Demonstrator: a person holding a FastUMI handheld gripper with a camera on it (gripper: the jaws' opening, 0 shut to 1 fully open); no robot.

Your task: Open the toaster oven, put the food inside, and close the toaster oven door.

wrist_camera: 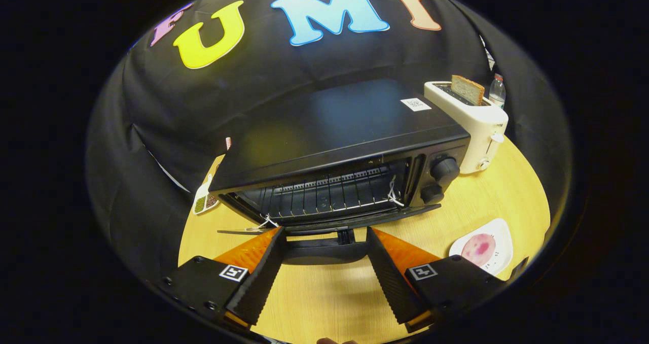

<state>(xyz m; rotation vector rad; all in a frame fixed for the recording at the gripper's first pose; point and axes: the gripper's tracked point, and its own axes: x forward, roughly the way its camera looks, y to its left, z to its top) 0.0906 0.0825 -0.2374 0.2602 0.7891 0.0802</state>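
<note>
**Oven door down, gripper wide at the handle**

The black toaster oven [345,146] sits in the middle of the wooden bench [324,293], its door [329,225] dropped flat toward me. Inside, the wire rack [324,192] lies bare, and bits of white string hang at both front corners. Two round knobs [440,179] stand one above the other on the right of the front panel. A small white label sits on the oven's top.

The hand-held gripper [324,237] points straight at the oven, low over the bench. Its fingers are spread wide, and the door's dark handle [324,250] lies between the tips; I cannot tell whether either tip touches it. Nothing is gripped.

Right of the oven, just beside it, stands a white toaster [474,126] with a slice of bread [467,89] sticking up. A plate [499,232] with a pink round of food [479,248] rests on the bench by the right finger.
</note>
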